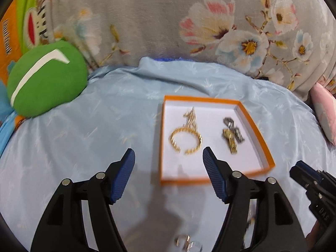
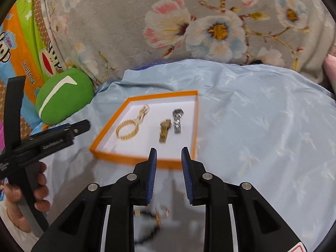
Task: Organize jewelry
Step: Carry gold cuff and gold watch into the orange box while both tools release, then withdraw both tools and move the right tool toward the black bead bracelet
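An orange-rimmed white tray (image 1: 258, 130) (image 2: 196, 113) lies on the light blue sheet. In it are a gold bracelet (image 1: 184, 138) (image 2: 127, 129), a gold chain (image 1: 190, 115) (image 2: 143, 110), a gold watch (image 1: 230, 140) (image 2: 164, 130) and a silver watch (image 1: 234, 129) (image 2: 178, 120). My left gripper (image 1: 169, 156) is open and empty, just in front of the tray's near left corner. My right gripper (image 2: 169, 154) is open and empty at the tray's near edge. A blurred black-and-gold beaded piece (image 2: 155, 218) lies on the sheet under the right gripper. A blurred ring-like piece (image 1: 184, 241) lies under the left gripper.
A green cushion (image 1: 46, 82) (image 2: 63, 96) sits to the left of the tray. A grey floral blanket (image 1: 168, 21) (image 2: 189, 21) rises behind it. The right gripper shows at the left view's right edge (image 1: 310, 180); the hand-held left gripper shows at the right view's left (image 2: 52, 136).
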`<act>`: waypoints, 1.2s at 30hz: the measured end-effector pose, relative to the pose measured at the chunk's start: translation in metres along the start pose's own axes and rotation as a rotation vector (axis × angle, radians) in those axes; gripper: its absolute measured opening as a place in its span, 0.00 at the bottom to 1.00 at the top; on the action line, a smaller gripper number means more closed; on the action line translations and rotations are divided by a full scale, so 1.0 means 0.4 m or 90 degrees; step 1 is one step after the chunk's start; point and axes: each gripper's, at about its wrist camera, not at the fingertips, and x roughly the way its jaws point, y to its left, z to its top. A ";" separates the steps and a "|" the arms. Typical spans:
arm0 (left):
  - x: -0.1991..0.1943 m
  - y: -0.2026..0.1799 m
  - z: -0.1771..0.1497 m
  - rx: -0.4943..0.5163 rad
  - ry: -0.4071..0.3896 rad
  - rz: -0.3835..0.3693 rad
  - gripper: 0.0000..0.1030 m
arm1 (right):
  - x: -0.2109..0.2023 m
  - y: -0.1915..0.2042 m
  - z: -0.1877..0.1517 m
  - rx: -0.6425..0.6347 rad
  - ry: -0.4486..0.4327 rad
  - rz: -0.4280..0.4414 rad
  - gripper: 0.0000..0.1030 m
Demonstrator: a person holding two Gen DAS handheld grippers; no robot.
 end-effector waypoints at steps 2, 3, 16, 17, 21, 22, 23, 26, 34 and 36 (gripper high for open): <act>-0.029 0.013 -0.047 -0.004 0.008 0.009 0.63 | -0.039 0.005 -0.045 -0.005 0.002 -0.015 0.24; -0.041 0.021 -0.075 -0.007 0.017 0.013 0.63 | -0.053 0.007 -0.065 -0.005 0.006 -0.016 0.24; -0.122 0.025 -0.275 -0.039 0.067 0.009 0.63 | -0.116 0.076 -0.213 -0.010 0.055 -0.008 0.24; -0.127 0.025 -0.277 -0.038 0.063 0.009 0.63 | -0.116 0.080 -0.215 -0.011 0.055 -0.010 0.24; -0.132 0.023 -0.281 -0.036 0.064 0.011 0.63 | -0.111 0.081 -0.214 -0.001 0.062 -0.012 0.24; -0.131 0.024 -0.282 -0.037 0.067 0.011 0.63 | -0.109 0.081 -0.215 0.002 0.065 -0.011 0.24; -0.131 0.026 -0.283 -0.039 0.070 0.009 0.63 | -0.104 0.081 -0.215 0.006 0.070 -0.010 0.24; -0.127 0.033 -0.284 -0.047 0.077 0.006 0.63 | -0.088 0.081 -0.212 0.020 0.082 -0.010 0.24; -0.118 0.037 -0.282 -0.052 0.086 0.003 0.63 | -0.030 0.062 -0.180 0.063 0.097 -0.044 0.24; -0.117 0.037 -0.282 -0.052 0.087 0.002 0.63 | -0.015 0.053 -0.173 0.073 0.104 -0.049 0.24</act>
